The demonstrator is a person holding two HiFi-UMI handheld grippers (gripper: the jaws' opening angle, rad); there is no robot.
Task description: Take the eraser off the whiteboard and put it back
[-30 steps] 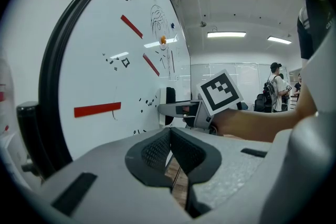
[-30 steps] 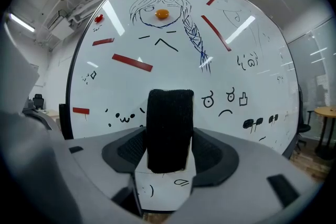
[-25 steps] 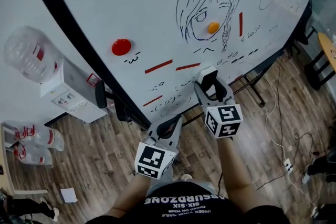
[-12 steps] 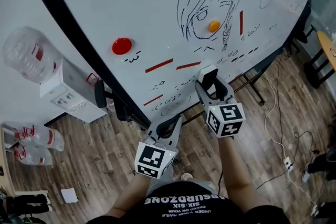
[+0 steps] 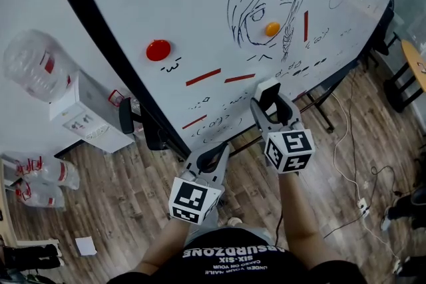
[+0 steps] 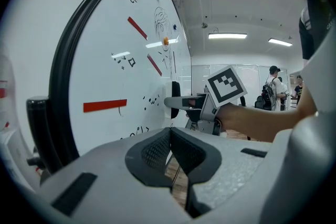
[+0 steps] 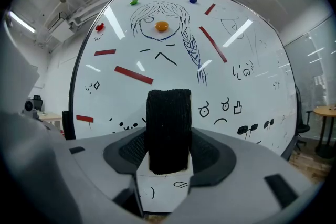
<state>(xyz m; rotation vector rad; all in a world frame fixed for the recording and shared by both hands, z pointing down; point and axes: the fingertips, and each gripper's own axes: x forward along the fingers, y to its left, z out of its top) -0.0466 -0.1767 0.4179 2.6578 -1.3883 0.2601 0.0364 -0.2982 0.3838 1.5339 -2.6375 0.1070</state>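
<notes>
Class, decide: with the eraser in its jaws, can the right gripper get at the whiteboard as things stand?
Probably yes: the right gripper holds the eraser facing the whiteboard, nothing shows between them, and the left gripper sits lower, aside.

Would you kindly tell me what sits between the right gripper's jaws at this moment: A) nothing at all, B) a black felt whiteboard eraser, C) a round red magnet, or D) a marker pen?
B: the right gripper view shows the black felt whiteboard eraser standing upright, clamped in the right gripper.
</notes>
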